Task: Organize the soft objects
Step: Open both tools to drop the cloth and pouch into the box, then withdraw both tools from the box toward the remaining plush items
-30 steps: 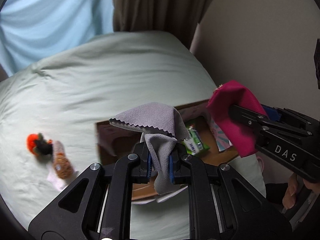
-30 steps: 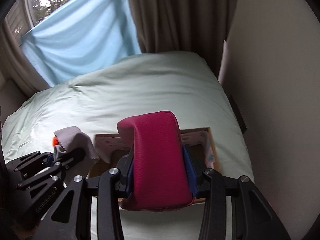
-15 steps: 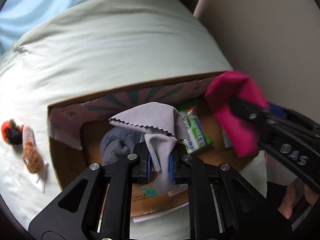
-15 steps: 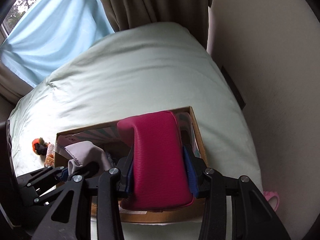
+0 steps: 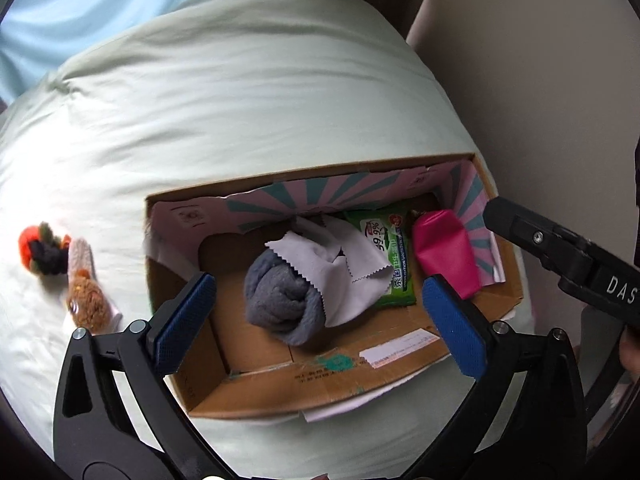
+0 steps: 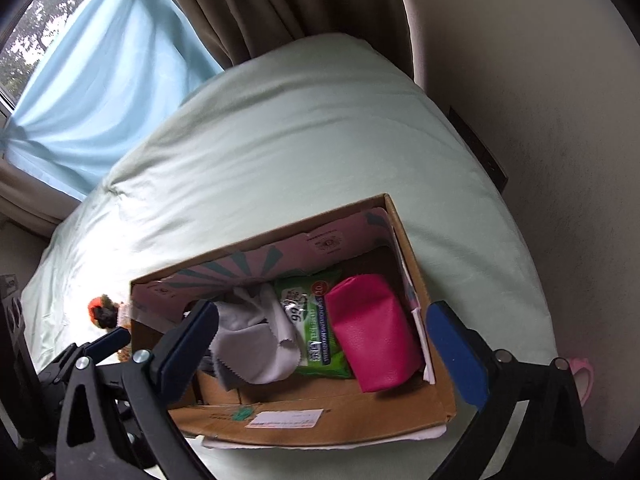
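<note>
1. Both grippers hang over the box (image 5: 400,364), which sits on the bed (image 5: 240,120). The left gripper (image 5: 320,320) has its jaws spread wide with nothing between them; the right gripper (image 6: 324,344) is likewise wide apart and empty.
2. What is left to tidy, in my judgement, is the toys (image 5: 64,268) lying on the sheet outside the box, to its left and well apart from its wall. In the right wrist view they show only as a small patch beyond the box's left corner.
3. The left gripper is the nearer one: the toys lie to its left and a little ahead, beside its left finger (image 5: 184,316). The right gripper is over the far right half of the box.
4. The brown toy (image 5: 86,296) has its long axis running roughly away from the camera; the orange toy (image 5: 40,248) is rounder, touching or just beside it. A grip would close across the brown one's short side.
5. Count in the box: one pouch (image 5: 446,256), one wipes pack (image 5: 388,256), one cloth (image 5: 344,272), one grey roll (image 5: 284,300).
6. Count outside: two toys, as far as I can tell; one box.
</note>
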`<act>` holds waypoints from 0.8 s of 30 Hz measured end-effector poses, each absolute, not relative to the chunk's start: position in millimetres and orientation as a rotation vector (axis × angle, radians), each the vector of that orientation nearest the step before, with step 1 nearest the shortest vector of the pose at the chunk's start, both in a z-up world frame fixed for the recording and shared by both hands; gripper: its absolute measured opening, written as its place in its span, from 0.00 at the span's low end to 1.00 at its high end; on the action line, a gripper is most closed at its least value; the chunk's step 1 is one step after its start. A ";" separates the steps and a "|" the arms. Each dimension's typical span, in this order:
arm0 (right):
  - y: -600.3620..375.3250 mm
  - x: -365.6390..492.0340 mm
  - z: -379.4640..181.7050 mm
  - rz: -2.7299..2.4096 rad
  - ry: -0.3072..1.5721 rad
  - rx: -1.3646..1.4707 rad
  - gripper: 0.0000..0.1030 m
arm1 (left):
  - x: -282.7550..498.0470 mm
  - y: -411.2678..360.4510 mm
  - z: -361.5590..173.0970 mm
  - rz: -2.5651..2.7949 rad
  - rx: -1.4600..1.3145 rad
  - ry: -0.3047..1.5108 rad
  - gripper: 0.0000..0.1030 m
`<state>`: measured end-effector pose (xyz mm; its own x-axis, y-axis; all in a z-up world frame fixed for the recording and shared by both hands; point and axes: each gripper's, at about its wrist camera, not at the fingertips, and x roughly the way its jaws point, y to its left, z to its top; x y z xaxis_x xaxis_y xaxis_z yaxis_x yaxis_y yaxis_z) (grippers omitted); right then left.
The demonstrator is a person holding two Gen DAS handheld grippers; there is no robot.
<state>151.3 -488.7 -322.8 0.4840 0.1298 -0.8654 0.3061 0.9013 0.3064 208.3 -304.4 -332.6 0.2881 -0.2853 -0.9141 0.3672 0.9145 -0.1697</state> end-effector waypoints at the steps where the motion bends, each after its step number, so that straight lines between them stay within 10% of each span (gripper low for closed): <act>1: -487.4 150.5 -319.2 -0.110 1.067 0.451 1.00 | 204.5 -300.7 -327.2 -0.436 0.076 1.198 1.00; 24: -383.9 76.5 -140.9 -0.064 0.895 0.220 1.00 | 117.4 -166.9 -133.1 -0.404 -0.002 0.907 1.00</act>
